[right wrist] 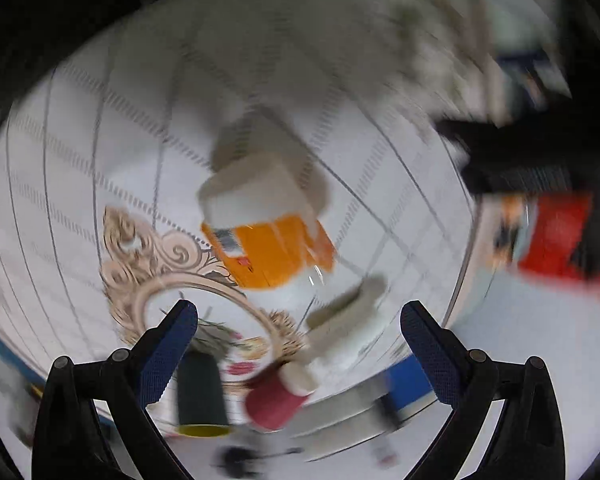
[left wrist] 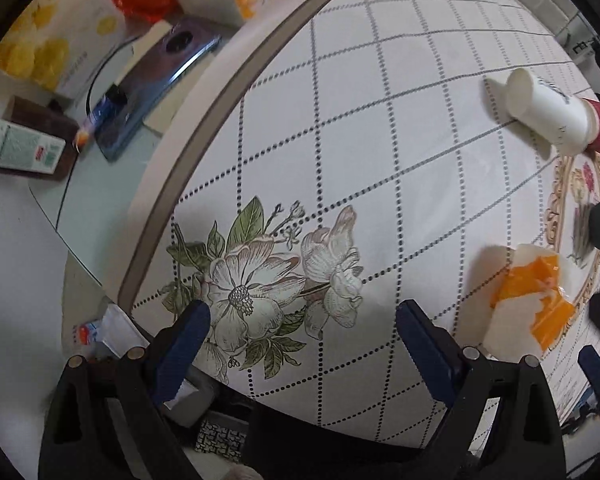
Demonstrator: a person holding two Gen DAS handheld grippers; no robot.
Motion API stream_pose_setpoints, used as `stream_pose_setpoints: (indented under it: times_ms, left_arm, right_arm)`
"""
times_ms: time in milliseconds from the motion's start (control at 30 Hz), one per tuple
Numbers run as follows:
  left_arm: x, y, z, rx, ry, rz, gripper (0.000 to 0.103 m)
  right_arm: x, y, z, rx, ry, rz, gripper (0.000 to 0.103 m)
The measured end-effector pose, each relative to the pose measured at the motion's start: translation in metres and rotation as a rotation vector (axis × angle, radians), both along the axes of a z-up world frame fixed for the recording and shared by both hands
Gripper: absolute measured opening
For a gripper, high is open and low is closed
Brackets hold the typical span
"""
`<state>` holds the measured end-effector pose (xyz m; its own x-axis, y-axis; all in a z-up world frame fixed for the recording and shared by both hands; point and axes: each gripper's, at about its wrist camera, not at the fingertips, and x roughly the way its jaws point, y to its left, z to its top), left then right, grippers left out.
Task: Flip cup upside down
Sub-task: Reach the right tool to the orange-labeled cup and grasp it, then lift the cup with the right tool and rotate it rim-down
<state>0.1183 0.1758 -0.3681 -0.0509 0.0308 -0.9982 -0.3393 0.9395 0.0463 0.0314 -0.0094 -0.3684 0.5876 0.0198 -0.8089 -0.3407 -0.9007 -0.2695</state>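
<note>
A white cup with an orange label (right wrist: 266,220) stands on the round patterned table, bottom end up, beyond my right gripper (right wrist: 298,318), which is open and empty. The right wrist view is motion-blurred. The cup also shows in the left wrist view (left wrist: 528,296) at the right. My left gripper (left wrist: 302,316) is open and empty over the flower print near the table's edge.
A white bottle with a dark red cap (left wrist: 548,114) (right wrist: 320,356) lies on the table. A dark cylinder with a yellow end (right wrist: 200,396) lies beside it. Off the table's rim (left wrist: 204,120) lie a phone (left wrist: 156,84), boxes and an orange bag.
</note>
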Motion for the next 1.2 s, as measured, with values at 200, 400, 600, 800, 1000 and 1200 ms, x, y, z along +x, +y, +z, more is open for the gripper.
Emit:
stream_pose_setpoints:
  times_ms: [200, 400, 600, 800, 1000, 1200]
  left_arm:
    - [-0.007, 0.009, -0.018, 0.001, 0.029, 0.026, 0.096]
    - [-0.007, 0.016, -0.03, -0.005, 0.05, 0.023, 0.096]
    - [0.007, 0.02, -0.036, 0.002, 0.06, 0.009, 0.096]
    - [0.02, 0.018, -0.035, 0.013, 0.065, -0.007, 0.096]
    - [0.026, 0.017, -0.035, 0.013, 0.078, -0.02, 0.096]
    - [0.024, 0.013, -0.035, 0.016, 0.078, -0.031, 0.096]
  right_arm:
    - [-0.01, -0.019, -0.034, -0.101, -0.005, 0.279, 0.103]
    - [0.003, -0.021, -0.054, -0.146, -0.001, 0.394, 0.103]
    - [0.008, -0.026, -0.065, -0.156, 0.02, 0.435, 0.101]
    - [0.009, -0.029, -0.075, -0.15, 0.025, 0.438, 0.09]
    - [0.006, -0.03, -0.087, -0.139, 0.017, 0.407, 0.075]
    - [-0.001, -0.026, -0.092, -0.109, 0.031, 0.347, 0.074]
